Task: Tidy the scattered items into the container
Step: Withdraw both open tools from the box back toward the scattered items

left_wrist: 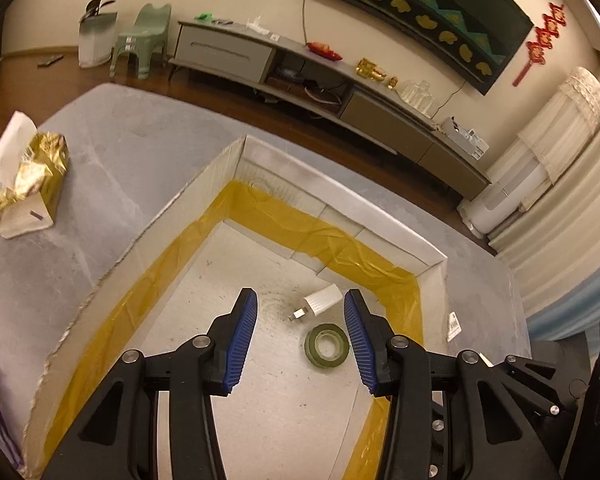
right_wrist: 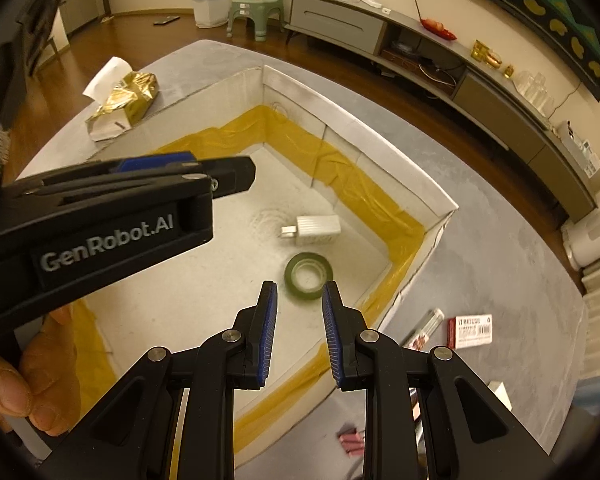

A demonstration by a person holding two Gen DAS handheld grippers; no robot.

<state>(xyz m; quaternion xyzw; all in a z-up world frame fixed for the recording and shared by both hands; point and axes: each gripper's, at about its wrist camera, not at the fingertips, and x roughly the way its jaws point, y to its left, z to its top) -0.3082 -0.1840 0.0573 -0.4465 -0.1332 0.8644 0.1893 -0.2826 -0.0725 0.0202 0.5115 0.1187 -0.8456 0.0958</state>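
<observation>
While both grippers, left (left_wrist: 300, 312) and right (right_wrist: 299, 300), hung open and empty over the box (left_wrist: 340, 196), charger (left_wrist: 322, 300) and tape roll (left_wrist: 326, 345) lay inside.

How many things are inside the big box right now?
2. A white charger plug lies on the floor of the box, toward its far right corner. A green tape roll lies nearer, just apart from it. The grippers may hide more.

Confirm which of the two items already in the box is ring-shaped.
The green tape roll, lying flat with an open centre. The white ribbed charger plug beside it in the white cardboard box is a solid block with prongs.
</observation>
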